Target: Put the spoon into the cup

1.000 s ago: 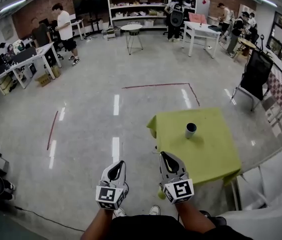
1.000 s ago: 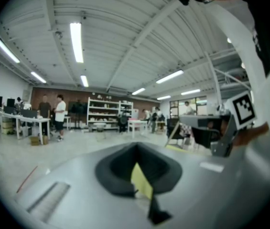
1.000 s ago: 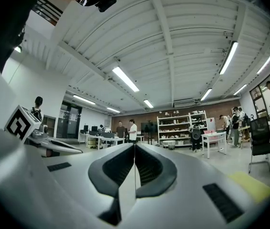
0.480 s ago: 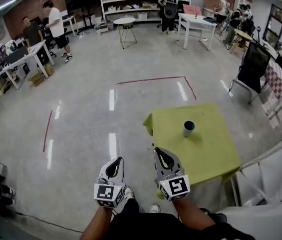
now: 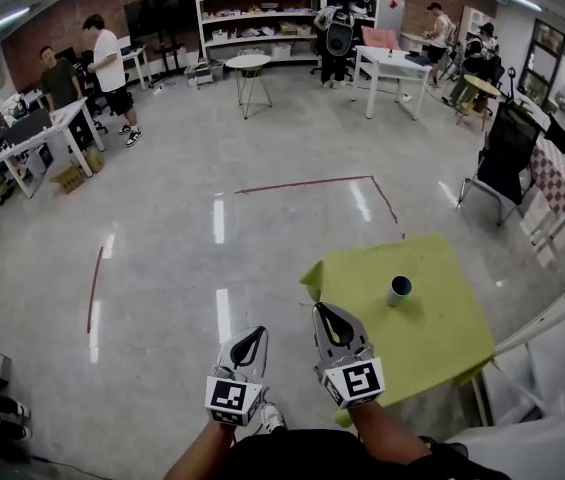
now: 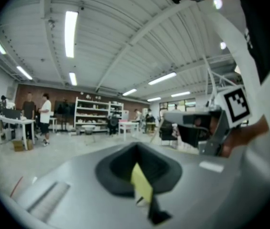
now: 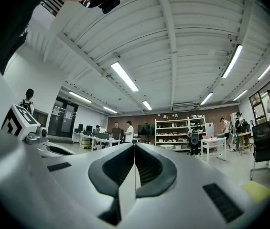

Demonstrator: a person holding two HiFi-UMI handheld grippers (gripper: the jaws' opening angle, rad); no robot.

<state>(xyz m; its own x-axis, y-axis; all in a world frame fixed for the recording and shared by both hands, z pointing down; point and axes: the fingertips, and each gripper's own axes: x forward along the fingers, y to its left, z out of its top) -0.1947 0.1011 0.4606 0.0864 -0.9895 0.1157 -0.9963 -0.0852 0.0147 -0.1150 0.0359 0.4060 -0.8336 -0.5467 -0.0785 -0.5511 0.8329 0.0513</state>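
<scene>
Ahead and right of both jaws, the cup (image 5: 399, 289) stands upright on the green surface (image 5: 447, 343), nearer the right gripper (image 5: 323, 311), whose jaws are closed, empty. Left gripper (image 5: 254, 334) jaws closed too; yellow-green sliver (image 6: 142, 187) in slit unidentified. Spoon unseen.

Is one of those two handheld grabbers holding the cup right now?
No, the cup stands alone on the green table, apart from the left gripper and the right gripper.
</scene>
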